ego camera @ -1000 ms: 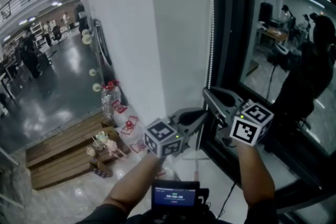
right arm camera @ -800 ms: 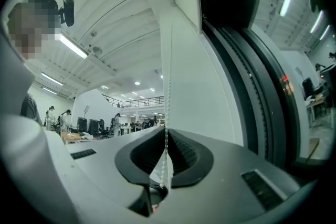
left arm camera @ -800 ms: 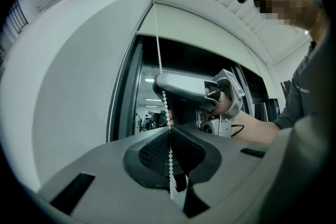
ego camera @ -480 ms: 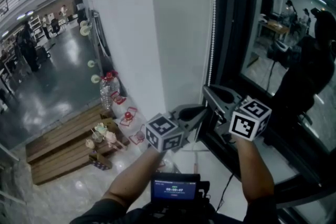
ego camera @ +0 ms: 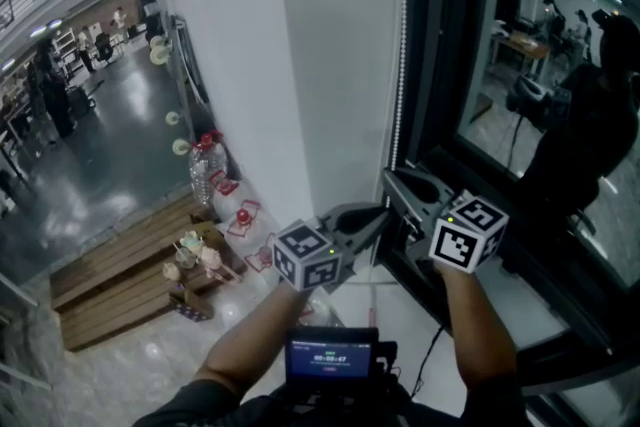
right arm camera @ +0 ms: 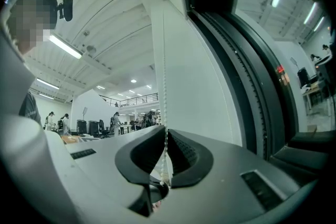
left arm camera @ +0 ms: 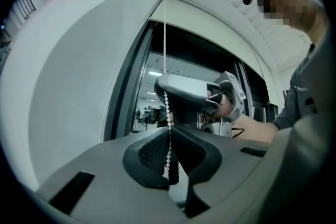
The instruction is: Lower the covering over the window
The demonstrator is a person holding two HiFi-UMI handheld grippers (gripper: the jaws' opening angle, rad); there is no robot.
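White bead chain (ego camera: 401, 65) hangs along the window's (ego camera: 540, 65) left frame, clenched in our left claw (left arm camera: 169, 131) and, just above, our right claw (right arm camera: 166, 131). We judge a downward pull in hand; next, one claw should release and regrip higher.

bead chain (left arm camera: 165, 50): small white beads, plastic-looking
left gripper (left arm camera: 169, 132): matt grey plastic, ribbed pads
wall (ego camera: 330, 65): smooth matt white
window glass (ego camera: 540, 65): glossy, reflective
floor (ego camera: 110, 155): polished, shiny
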